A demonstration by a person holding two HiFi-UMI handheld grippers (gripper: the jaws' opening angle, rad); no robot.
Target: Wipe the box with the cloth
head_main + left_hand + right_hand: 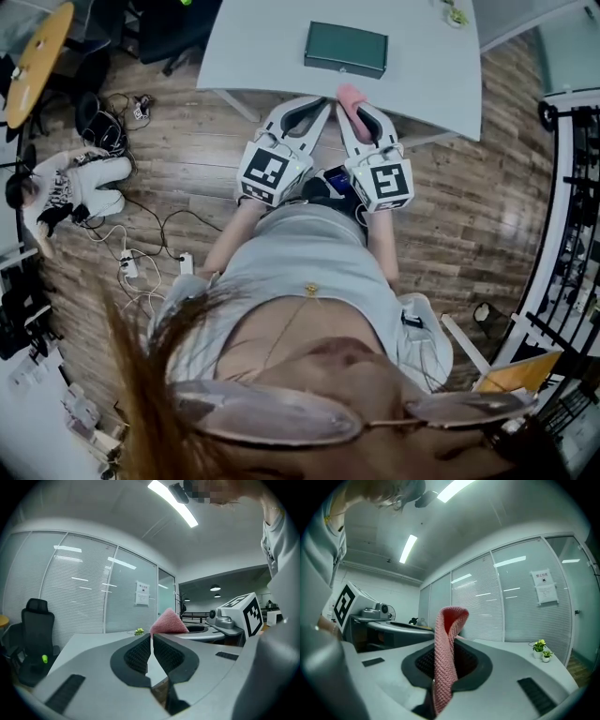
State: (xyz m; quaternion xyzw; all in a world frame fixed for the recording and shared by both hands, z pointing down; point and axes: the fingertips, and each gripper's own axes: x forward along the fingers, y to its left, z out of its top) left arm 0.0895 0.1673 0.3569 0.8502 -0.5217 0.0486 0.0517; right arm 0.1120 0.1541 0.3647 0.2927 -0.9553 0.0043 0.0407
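In the right gripper (451, 644), pinching the pink cloth (446, 667), with the left gripper (152, 637) shut empty alongside and the green box (345, 49) lying ahead on the bench (262, 47), risking the unheld box sliding under the wipe

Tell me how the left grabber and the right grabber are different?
The right gripper is shut on the pink cloth; the left gripper is shut on nothing. The cloth pokes out past the right gripper's tips, while the left gripper's tips are bare. Both sit side by side, pointing toward the table with the green box.
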